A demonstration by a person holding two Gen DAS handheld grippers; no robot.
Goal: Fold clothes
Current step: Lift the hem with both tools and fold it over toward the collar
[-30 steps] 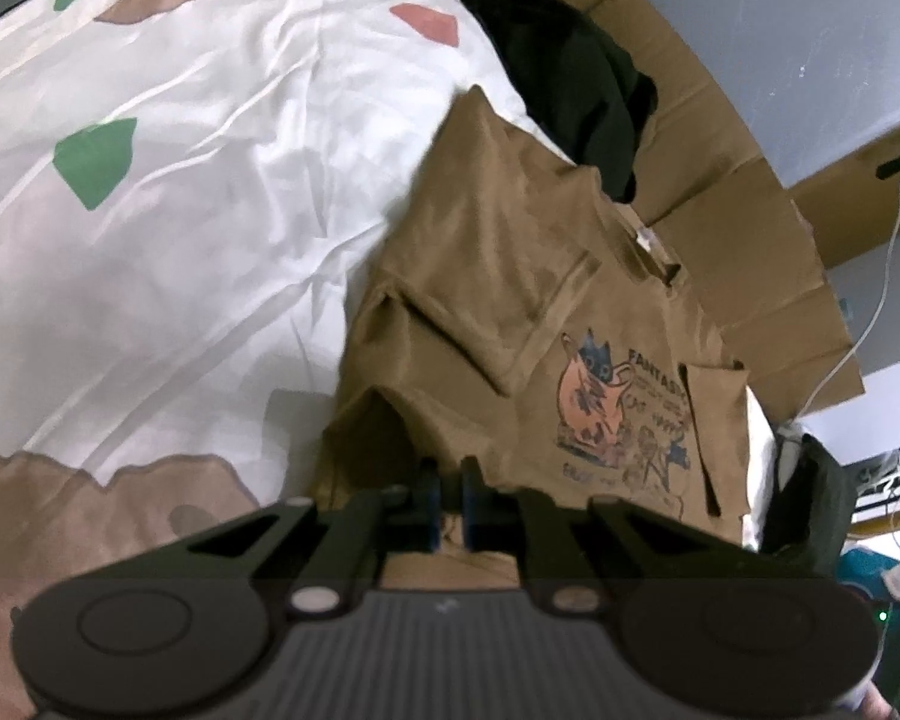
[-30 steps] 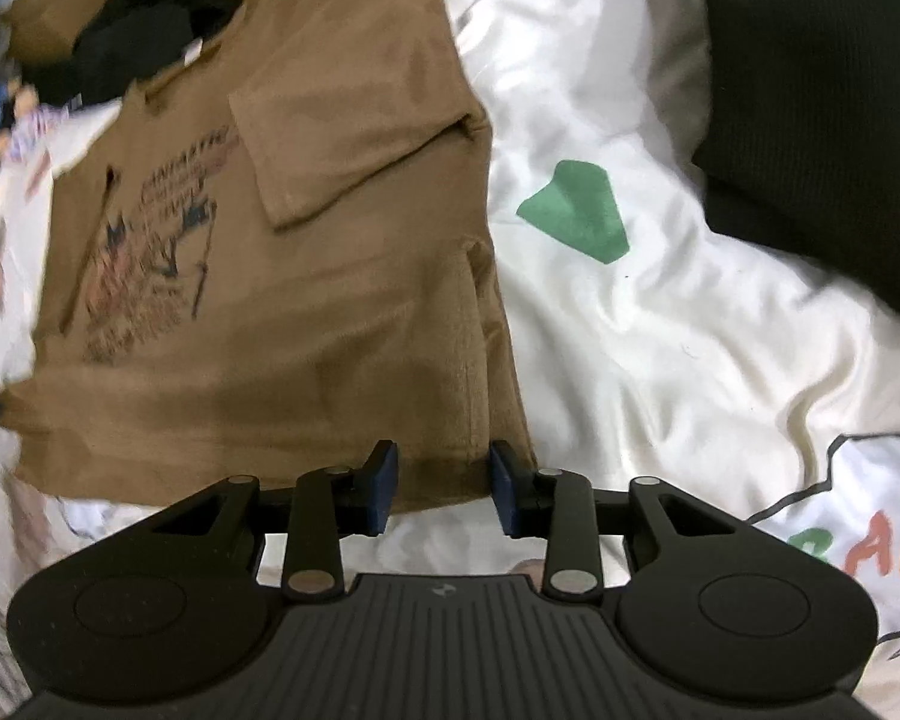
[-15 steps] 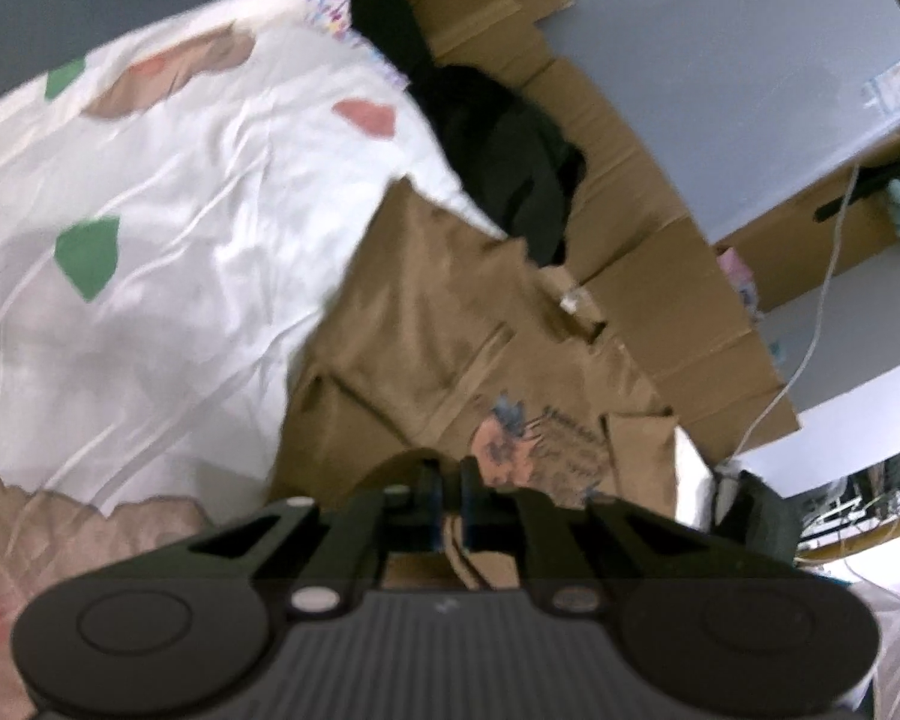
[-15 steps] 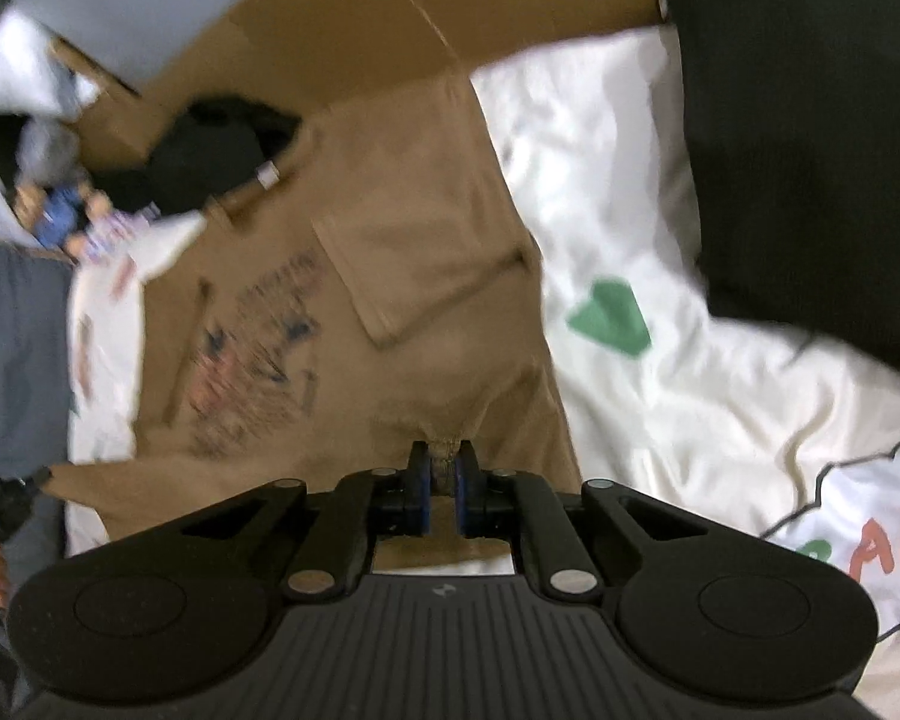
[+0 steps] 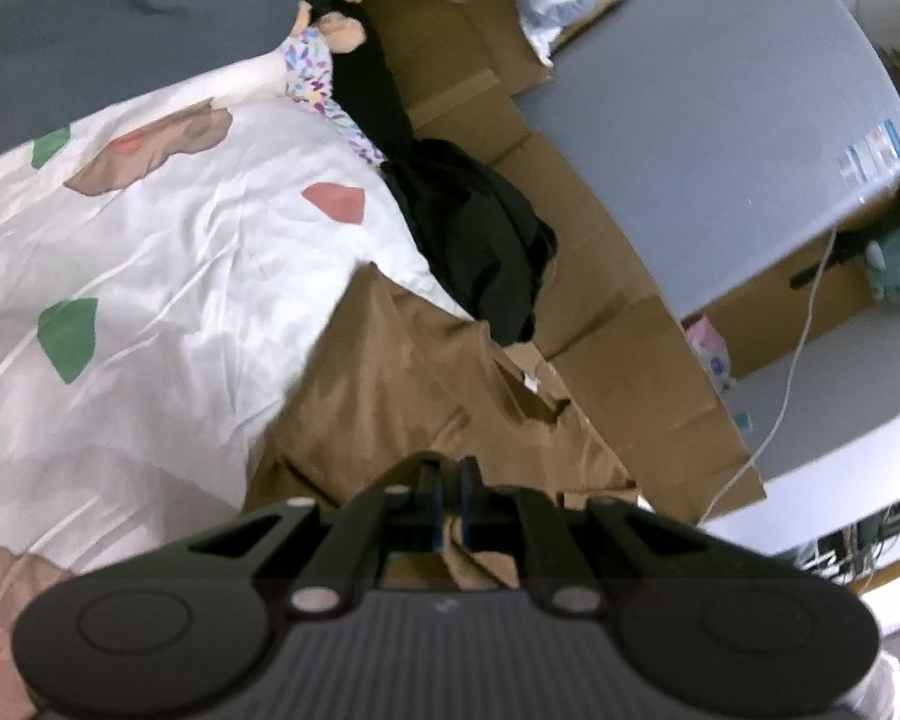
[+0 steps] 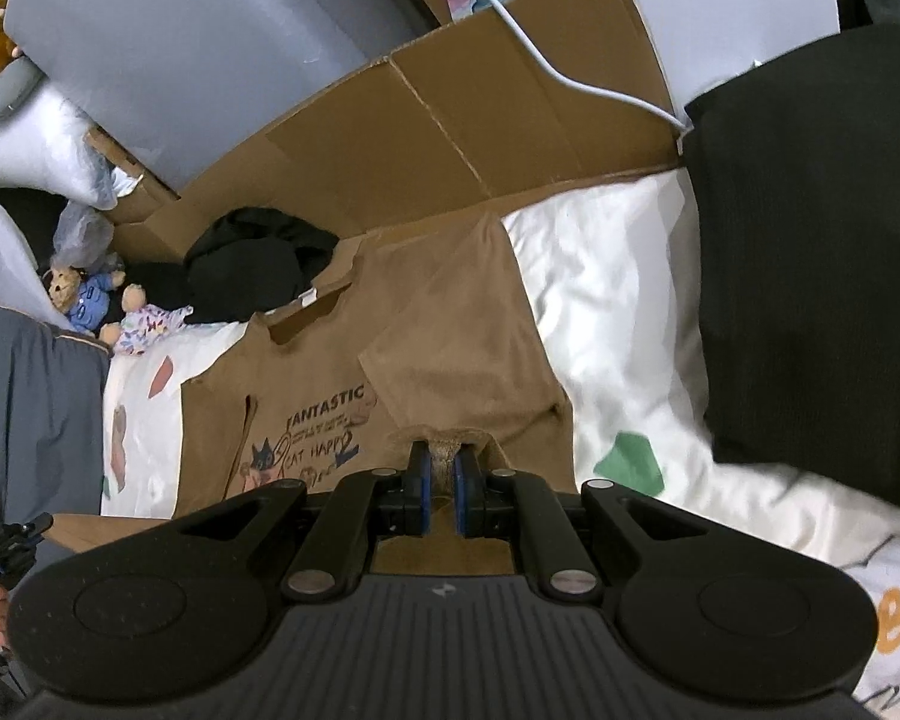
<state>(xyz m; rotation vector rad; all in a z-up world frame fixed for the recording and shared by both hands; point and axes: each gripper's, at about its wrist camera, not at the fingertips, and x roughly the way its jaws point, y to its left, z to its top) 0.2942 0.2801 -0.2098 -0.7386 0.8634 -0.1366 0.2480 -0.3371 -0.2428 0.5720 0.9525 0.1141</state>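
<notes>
where both grippers pinch its hem, brown t-shirt [image 6: 450, 324] printed "fantastic", "cat happy"

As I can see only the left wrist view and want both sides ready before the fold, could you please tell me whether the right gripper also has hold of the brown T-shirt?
Observer: Yes, the right gripper is shut on a bunched bit of the brown T-shirt at its near edge.
Operator: Thank you. Which side of the shirt faces up?
Observer: The printed side; the FANTASTIC print shows left of the gripper.
Operator: Is anything lying on the shirt's right side?
Observer: A folded black knit garment lies on the white duvet, apart from the shirt.
</notes>
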